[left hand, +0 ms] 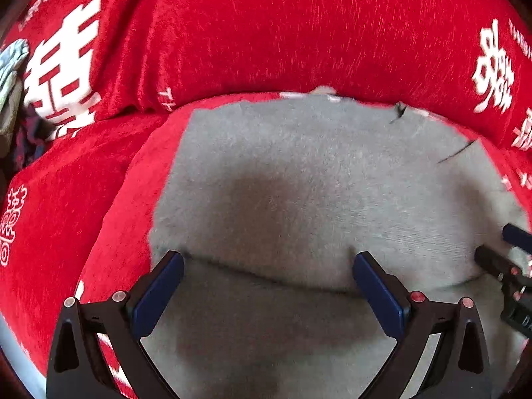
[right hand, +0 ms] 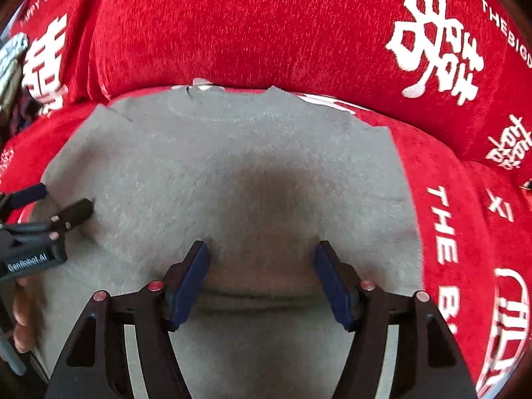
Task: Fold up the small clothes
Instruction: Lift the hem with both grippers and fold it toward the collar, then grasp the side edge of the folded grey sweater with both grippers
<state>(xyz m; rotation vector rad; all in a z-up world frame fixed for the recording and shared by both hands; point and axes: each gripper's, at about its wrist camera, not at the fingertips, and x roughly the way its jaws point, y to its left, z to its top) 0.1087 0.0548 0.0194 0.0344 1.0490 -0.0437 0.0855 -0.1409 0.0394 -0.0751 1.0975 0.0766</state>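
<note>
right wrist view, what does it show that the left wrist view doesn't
Only the right wrist view shows the grey garment's round neckline at its far edge, the large white lettering on the red cover to the garment's right, and part of a hand behind the left gripper. Only the left wrist view shows the garment's left edge against the red cover. Both share the grey garment lying flat with a fold across its near part, the red cushion behind it, and open jaws on both grippers, including the right gripper, with nothing between them.

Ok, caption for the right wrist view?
Open right gripper over a grey top on a red cover, left gripper at its edge.
</note>
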